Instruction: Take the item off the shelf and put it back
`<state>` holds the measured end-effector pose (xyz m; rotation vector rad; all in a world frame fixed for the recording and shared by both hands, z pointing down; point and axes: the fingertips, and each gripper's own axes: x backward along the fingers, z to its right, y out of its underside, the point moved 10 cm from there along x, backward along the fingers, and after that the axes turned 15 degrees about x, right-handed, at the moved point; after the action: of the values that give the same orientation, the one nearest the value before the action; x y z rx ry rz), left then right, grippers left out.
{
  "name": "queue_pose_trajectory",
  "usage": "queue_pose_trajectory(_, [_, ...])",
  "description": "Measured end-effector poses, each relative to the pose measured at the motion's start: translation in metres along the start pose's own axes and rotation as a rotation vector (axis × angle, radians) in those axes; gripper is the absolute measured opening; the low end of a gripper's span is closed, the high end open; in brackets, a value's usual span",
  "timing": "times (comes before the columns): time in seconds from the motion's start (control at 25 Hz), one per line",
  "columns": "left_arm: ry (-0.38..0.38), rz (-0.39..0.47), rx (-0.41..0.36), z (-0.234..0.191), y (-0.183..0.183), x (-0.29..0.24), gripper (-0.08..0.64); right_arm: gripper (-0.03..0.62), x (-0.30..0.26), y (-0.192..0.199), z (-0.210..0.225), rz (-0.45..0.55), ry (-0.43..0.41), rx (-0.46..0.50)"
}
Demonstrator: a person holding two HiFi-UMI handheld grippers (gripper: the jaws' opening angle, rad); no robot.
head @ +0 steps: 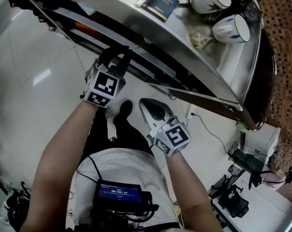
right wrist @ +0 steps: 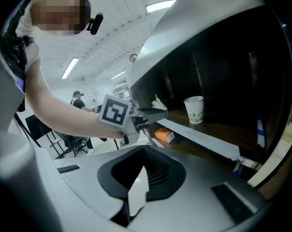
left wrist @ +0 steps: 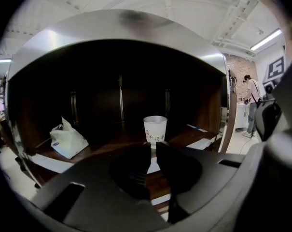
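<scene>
Paper cup [left wrist: 155,128] upright on shelf [left wrist: 191,137]; left tool [left wrist: 153,150] before shelf, nearly pressed together, empty; right tool [right wrist: 145,151] outside shelf, pressed together, empty.

**Site type:** open-plan lab / test hall, not a home.

**Evidence:**
- Floor: lg glossy white tiles [head: 34,81], head view 9 o'clock.
- Ceiling: white panels w/ fluorescent strip lights [left wrist: 266,39], left gripper view 2 o'clock.
- Brick wall [left wrist: 235,64] at 3 o'clock, w/ a person [left wrist: 252,98] standing near it.
- 2nd person [right wrist: 78,99] near black stands [right wrist: 63,146], right gripper view 9 o'clock.
- Loose cable [head: 211,132] on floor; black gear [head: 235,202], head view 4 o'clock.
- Furnishing: shelf unit [left wrist: 121,28], metal top, dark wood inside. Holds paper cup [left wrist: 155,128] & tissue pack [left wrist: 67,140]; mugs [head: 231,28] on top.
</scene>
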<state>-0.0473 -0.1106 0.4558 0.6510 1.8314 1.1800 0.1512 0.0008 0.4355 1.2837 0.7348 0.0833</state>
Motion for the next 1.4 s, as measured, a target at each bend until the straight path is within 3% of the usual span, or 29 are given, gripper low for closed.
queue_pose_trajectory(0.12, [0.011,-0.02,0.009,0.004,0.004,0.026,0.003,0.006,0.004,-0.006,0.001,0.026,0.006,0.007])
queue_pose_trajectory(0.44, [0.091,-0.082,0.024,0.018,0.02,0.1,0.0,0.006,0.027,-0.03,-0.002,0.093,0.022,-0.004])
queue_pose_trajectory(0.84, [0.129,0.008,0.122,0.049,-0.006,0.188,0.0,0.006,0.049,-0.066,-0.018,0.199,0.006,0.013])
queue_pose_trajectory(1.28, [0.188,0.075,0.131,0.06,-0.058,0.225,0.0,0.006,0.062,-0.117,-0.044,0.31,-0.087,0.083])
queue_pose_trajectory(1.4, [0.205,0.102,0.095,0.065,-0.068,0.236,0.0,0.006,0.069,-0.128,-0.051,0.347,-0.102,0.083])
